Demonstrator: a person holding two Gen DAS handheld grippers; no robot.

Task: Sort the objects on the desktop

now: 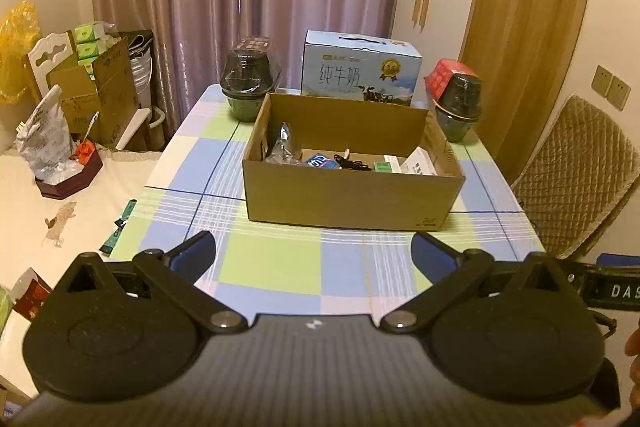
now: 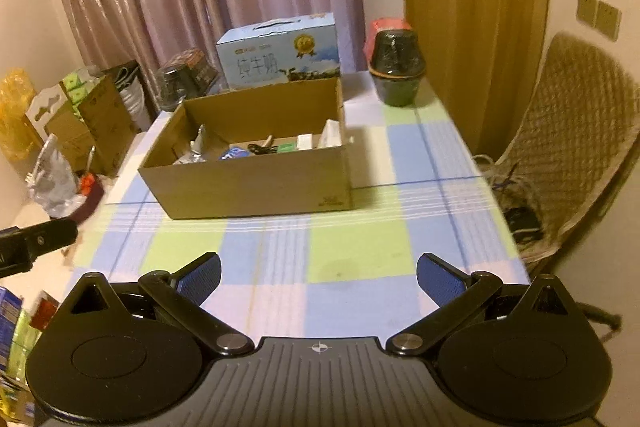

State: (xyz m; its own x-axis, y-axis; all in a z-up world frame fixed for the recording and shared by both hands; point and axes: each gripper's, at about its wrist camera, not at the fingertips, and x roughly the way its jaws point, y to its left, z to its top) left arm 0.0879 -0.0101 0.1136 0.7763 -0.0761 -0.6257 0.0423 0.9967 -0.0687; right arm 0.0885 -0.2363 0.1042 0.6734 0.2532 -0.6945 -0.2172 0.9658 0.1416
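An open cardboard box [image 1: 352, 197] stands in the middle of the checked tablecloth [image 1: 280, 267]. Inside lie a silver foil bag [image 1: 282, 147], a blue packet [image 1: 320, 161], a black cable [image 1: 352, 163], a green and white box [image 1: 386, 165] and a white box [image 1: 418, 163]. It also shows in the right wrist view [image 2: 256, 183]. My left gripper [image 1: 314, 253] is open and empty, above the table in front of the box. My right gripper [image 2: 318, 275] is open and empty, also short of the box.
A blue milk carton [image 1: 360, 69] stands behind the box. A dark lidded pot [image 1: 246, 87] stands at back left and another [image 1: 458, 107] at back right, with a red cube [image 1: 442, 75] behind it. A padded chair [image 2: 576, 147] stands right. Clutter covers the white side table [image 1: 60, 155].
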